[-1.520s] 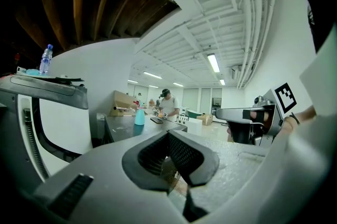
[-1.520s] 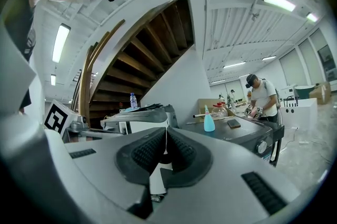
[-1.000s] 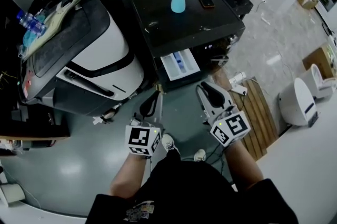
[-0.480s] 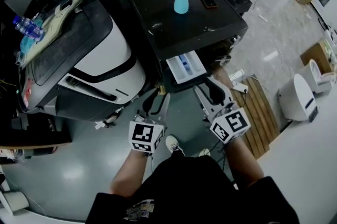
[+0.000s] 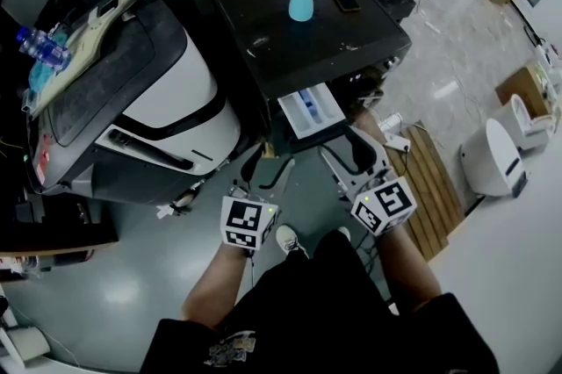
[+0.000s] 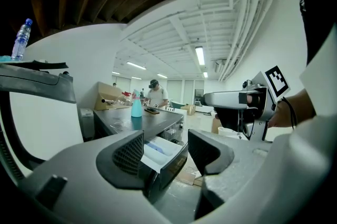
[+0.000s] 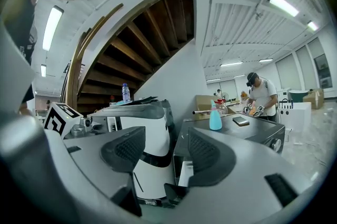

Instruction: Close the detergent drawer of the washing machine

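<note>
Drawer out, both your grippers spread just short of it.

The detergent drawer (image 5: 309,109) stood pulled out of the front of the dark washing machine (image 5: 290,21), its white inside showing. Your left gripper (image 5: 268,169) had just been opening. Its jaws stood wide and pinched nothing, and in the left gripper view the drawer's front corner showed in the gap ahead of them, apart from both. Your right gripper (image 5: 345,148) had just been opening too, jaws apart and empty, with the drawer just beyond its tips and to their left.
</note>
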### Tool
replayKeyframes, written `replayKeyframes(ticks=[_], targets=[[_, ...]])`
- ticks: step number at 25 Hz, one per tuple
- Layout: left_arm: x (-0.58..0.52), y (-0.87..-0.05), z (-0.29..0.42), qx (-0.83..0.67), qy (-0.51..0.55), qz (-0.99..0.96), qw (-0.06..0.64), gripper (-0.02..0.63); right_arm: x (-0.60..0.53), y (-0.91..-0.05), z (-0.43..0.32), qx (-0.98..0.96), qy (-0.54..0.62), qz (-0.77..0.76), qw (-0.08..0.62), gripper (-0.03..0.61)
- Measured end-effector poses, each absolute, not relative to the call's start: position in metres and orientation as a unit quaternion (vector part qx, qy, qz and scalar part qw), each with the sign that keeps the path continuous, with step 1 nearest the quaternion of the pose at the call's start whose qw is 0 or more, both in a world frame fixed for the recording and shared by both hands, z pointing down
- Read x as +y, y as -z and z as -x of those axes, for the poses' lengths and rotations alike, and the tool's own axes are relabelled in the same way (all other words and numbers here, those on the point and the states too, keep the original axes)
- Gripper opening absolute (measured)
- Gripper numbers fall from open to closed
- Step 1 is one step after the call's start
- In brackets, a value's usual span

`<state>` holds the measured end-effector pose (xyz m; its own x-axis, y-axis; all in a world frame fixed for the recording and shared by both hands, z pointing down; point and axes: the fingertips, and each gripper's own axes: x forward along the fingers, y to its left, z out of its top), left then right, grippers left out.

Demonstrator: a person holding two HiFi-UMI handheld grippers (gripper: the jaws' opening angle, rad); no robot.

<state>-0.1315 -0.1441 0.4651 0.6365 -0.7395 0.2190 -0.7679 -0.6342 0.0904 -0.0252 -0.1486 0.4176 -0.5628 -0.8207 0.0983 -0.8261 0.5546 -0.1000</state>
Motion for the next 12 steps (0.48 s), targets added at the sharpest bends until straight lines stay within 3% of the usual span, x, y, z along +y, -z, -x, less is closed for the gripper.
replayKeyframes(ticks=[12], targets=[[-0.152,-0.498,0.118,-0.422,-0.102,-0.895,0.108,0.280,-0.155,-0.454,-0.002,-0.873,-0.084,-0.475,0.067,0.287]])
